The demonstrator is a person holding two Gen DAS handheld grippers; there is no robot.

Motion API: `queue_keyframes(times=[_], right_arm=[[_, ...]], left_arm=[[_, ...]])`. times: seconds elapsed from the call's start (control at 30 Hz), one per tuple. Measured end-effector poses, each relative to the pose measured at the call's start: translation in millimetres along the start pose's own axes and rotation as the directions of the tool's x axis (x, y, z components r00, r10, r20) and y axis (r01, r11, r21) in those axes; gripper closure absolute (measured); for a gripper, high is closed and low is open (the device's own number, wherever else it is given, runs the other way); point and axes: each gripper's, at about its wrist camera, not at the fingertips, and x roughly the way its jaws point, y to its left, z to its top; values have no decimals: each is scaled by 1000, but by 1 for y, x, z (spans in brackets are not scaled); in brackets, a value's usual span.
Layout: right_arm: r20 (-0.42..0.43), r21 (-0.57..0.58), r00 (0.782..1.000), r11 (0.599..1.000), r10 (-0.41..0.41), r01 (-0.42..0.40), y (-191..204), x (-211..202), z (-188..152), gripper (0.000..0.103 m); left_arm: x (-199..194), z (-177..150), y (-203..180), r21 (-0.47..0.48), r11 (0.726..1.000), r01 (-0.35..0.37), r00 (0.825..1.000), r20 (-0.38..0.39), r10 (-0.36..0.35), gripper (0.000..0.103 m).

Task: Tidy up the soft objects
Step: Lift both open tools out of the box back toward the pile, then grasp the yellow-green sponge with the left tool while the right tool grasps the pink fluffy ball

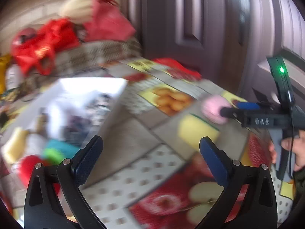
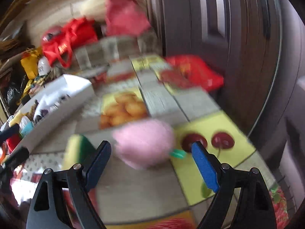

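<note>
— Two grippers, both with jaws spread and nothing between the pads. Which step is this?

— Judging by the frames, the approach. The right gripper (image 2: 150,160) is closing in on the pink plush toy (image 2: 144,143), which lies on the fruit-print tablecloth (image 2: 133,187) at twelve o'clock from its fingertips, just ahead of them.

— And next?

— Probably straddle the toy, squeeze gently, then carry it to the white box (image 2: 63,95) at ten o'clock. The left gripper (image 1: 150,160) hangs over bare cloth.

— How does the toy look?

— Rounded, fuzzy, pale pink, with a small green tag; blurred, so detail is lost.
</note>
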Motion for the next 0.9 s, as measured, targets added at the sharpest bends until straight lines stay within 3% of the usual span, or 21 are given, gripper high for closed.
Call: queue_keyframes(times=[0.07, 0.2, 0.37, 0.4, 0.47, 0.5, 0.53, 0.63, 0.73, 0.83, 0.9], right_arm=[[3, -1, 999, 999, 34, -34, -1, 1, 2, 16], [22, -112, 999, 993, 31, -28, 17, 5, 9, 16], [-129, -153, 992, 988, -2, -18, 25, 42, 12, 17], [-133, -154, 991, 988, -5, -16, 24, 42, 11, 17], [-109, -166, 994, 986, 17, -35, 25, 36, 10, 38], [-103, -172, 994, 984, 26, -44, 26, 34, 9, 37], [-88, -174, 996, 984, 25, -40, 26, 31, 9, 37], [-25, -166, 999, 985, 38, -41, 24, 21, 10, 37], [47, -132, 998, 991, 43, -36, 17, 8, 11, 37], [106, -105, 993, 994, 47, -36, 12, 0, 12, 37], [124, -95, 991, 995, 41, -29, 11, -2, 13, 37]], left_arm=[[12, 5, -14, 26, 999, 40, 999, -34, -39, 1], [31, 13, -39, 75, 994, 77, 994, -87, -70, 1], [65, 18, -57, 119, 992, 49, 980, -197, -25, 1], [71, 18, -57, 117, 992, 51, 976, -219, -24, 6], [76, 17, -55, 102, 991, 82, 968, -245, -54, 60], [74, 16, -52, 91, 991, 96, 968, -242, -71, 61], [71, 16, -49, 75, 991, 110, 969, -229, -91, 67], [58, 20, -42, 37, 991, 129, 980, -158, -122, 67], [30, 20, -30, 2, 990, 141, 990, -8, -141, 67], [3, 14, -26, 23, 998, 61, 992, 109, -63, 67], [-16, 8, -26, 88, 996, -36, 982, 189, 19, 67]])
